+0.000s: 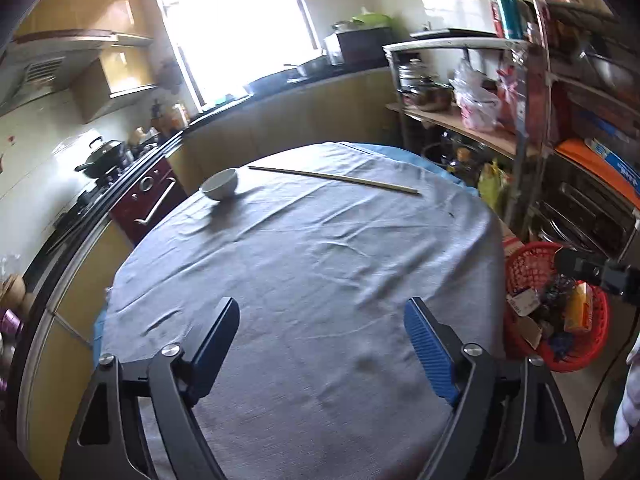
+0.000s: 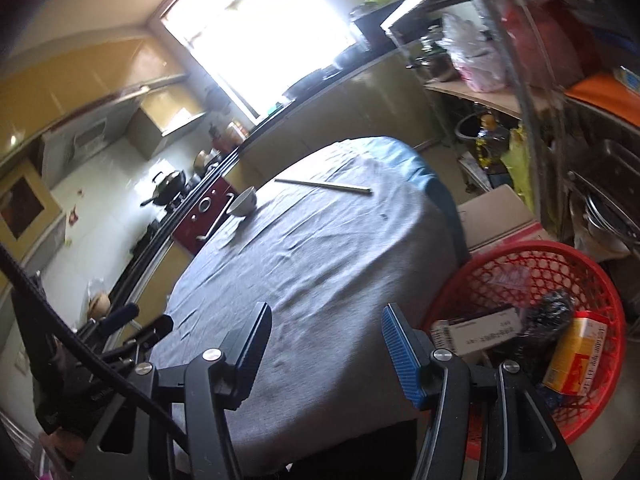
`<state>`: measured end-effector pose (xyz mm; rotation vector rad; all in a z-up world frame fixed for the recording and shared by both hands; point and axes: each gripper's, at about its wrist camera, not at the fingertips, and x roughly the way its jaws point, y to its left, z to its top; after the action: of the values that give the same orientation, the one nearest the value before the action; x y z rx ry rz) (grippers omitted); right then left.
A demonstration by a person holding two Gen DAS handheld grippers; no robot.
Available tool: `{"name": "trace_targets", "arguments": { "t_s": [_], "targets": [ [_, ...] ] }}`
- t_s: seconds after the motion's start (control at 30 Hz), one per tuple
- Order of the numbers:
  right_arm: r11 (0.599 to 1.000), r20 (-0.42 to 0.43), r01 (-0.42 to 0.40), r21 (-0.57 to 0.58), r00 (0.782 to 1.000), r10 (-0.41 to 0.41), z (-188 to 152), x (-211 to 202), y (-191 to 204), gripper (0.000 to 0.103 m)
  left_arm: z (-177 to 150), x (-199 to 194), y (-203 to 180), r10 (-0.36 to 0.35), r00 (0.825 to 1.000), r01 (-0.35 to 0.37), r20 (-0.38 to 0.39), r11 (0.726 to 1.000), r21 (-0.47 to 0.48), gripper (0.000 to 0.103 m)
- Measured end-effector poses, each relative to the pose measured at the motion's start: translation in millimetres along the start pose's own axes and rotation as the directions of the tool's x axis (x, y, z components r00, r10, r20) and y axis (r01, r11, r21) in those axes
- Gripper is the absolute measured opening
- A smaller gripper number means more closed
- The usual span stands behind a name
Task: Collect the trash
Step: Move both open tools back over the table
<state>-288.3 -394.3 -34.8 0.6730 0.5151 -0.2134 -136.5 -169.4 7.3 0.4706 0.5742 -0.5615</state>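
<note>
A red mesh basket (image 2: pixel 532 260) stands on the floor right of the table and holds trash: a white box (image 2: pixel 476 330), a black crumpled bag (image 2: pixel 548 312) and a yellow carton (image 2: pixel 576 356). It also shows in the left wrist view (image 1: pixel 532 264). My left gripper (image 1: pixel 320 316) is open and empty over the grey tablecloth (image 1: pixel 304 264). My right gripper (image 2: pixel 326 320) is open and empty above the table's right edge, beside the basket. A white bowl (image 1: pixel 220 184) and a pair of chopsticks (image 1: pixel 332 178) lie at the table's far side.
A stove with a wok (image 1: pixel 102 156) and a counter run along the left. Cluttered metal shelves (image 1: pixel 560 100) stand at the right. A cardboard box (image 2: pixel 500 216) sits behind the basket. The other gripper (image 1: pixel 596 272) reaches over the basket.
</note>
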Motion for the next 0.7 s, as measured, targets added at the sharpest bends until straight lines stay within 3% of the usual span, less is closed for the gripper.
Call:
{"name": "trace_targets", "arguments": {
  "t_s": [0.2,0.7],
  "targets": [
    [0.992,-0.028,0.004,-0.129,1.0,-0.008,-11,15,51,0.061,-12,-14,37,0.03,0.999,-0.028,0.02,0.996,-0.084,0.087],
    [0.958,-0.019,-0.006,-0.288,1.0,0.001,-32,26,136,0.061,-42,-41,113,0.119,0.992,-0.106,0.044,0.97,-0.22,0.087]
  ]
}}
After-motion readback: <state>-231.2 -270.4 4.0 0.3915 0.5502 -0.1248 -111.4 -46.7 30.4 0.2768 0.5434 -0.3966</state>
